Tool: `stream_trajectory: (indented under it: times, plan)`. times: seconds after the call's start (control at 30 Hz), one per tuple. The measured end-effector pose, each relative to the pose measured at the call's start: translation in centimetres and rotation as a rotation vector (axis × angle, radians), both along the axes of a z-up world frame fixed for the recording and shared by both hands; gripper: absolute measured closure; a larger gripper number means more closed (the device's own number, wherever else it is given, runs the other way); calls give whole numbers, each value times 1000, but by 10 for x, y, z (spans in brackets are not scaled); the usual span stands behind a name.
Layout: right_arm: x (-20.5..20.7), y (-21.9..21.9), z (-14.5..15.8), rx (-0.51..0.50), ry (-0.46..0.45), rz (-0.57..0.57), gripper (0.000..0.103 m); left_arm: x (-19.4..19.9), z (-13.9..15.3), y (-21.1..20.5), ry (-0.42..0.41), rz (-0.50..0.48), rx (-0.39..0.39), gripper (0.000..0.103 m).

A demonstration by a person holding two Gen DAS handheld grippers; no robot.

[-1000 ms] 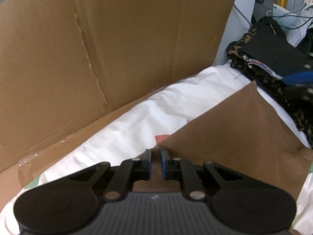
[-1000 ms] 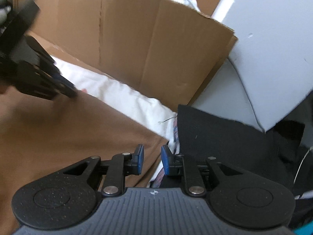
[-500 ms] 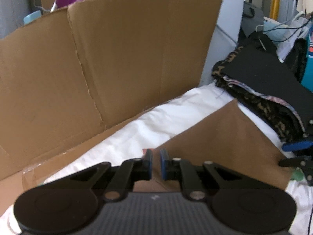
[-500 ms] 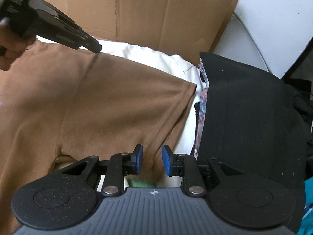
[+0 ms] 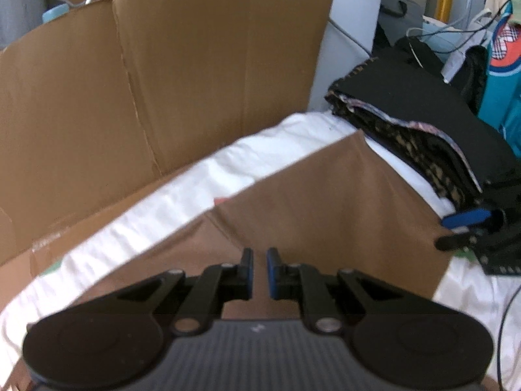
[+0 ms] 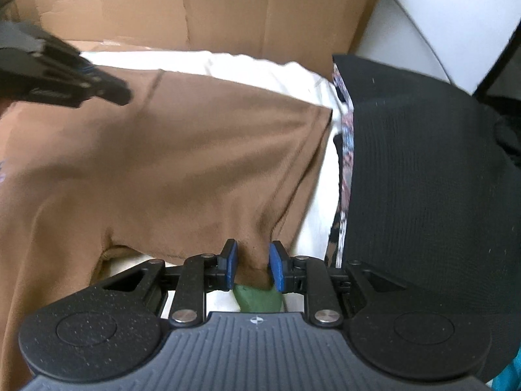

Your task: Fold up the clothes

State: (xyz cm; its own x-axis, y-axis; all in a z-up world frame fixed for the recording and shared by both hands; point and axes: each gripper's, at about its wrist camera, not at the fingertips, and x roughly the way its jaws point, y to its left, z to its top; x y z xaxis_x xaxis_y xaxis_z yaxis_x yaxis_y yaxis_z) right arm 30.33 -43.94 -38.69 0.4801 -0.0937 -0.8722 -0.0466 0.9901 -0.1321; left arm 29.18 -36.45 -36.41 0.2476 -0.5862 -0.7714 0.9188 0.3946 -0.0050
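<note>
A big cardboard sheet [image 5: 169, 75] is standing at the back of the work area, and a white sheet [image 5: 202, 179] is covering the surface in front of it. On that sheet a brown shirt [image 6: 182, 163] is lying spread out, with one sleeve reaching toward the right and a puckered ridge of cloth rising near its lower edge. Just beside it on the right, a pile of folded clothes [image 6: 423, 169] is sitting, with a black garment on top and patterned ones showing at its edge.

The right gripper [image 6: 252, 265] is biting a bunch of the brown cloth at the sleeve's lower edge, its jaws standing partly apart with the fabric filling the gap. The left gripper [image 5: 259, 272] is hovering over the shirt near the shoulder seam, its jaws nearly closed with a thin slit between them; whether any cloth is caught in that slit I cannot tell.

Judging by this, the pile is accounting for garments already folded, while the brown shirt is lying largely open. The sleeve seems to be getting folded inward, and the body folds look to be left.
</note>
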Motion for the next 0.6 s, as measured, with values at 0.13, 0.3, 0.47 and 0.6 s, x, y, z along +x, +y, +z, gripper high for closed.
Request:
stream_trajectory:
  times: [0.13,0.3,0.47,0.6]
  plan:
    - [1,-5,0,-3,-2,-26,75,-7,-4,8,10,-16,15,93]
    - [3,-11,0,-8,-6,-58,95,-17,-6,16,17,-37,14,93]
    - [0,-15,3,-43,-27,-83,103,-28,-5,14,25,-63,0,93]
    - [0,-19,3,-18,-24,-104,103,-35,-6,11,16,-88,5,93]
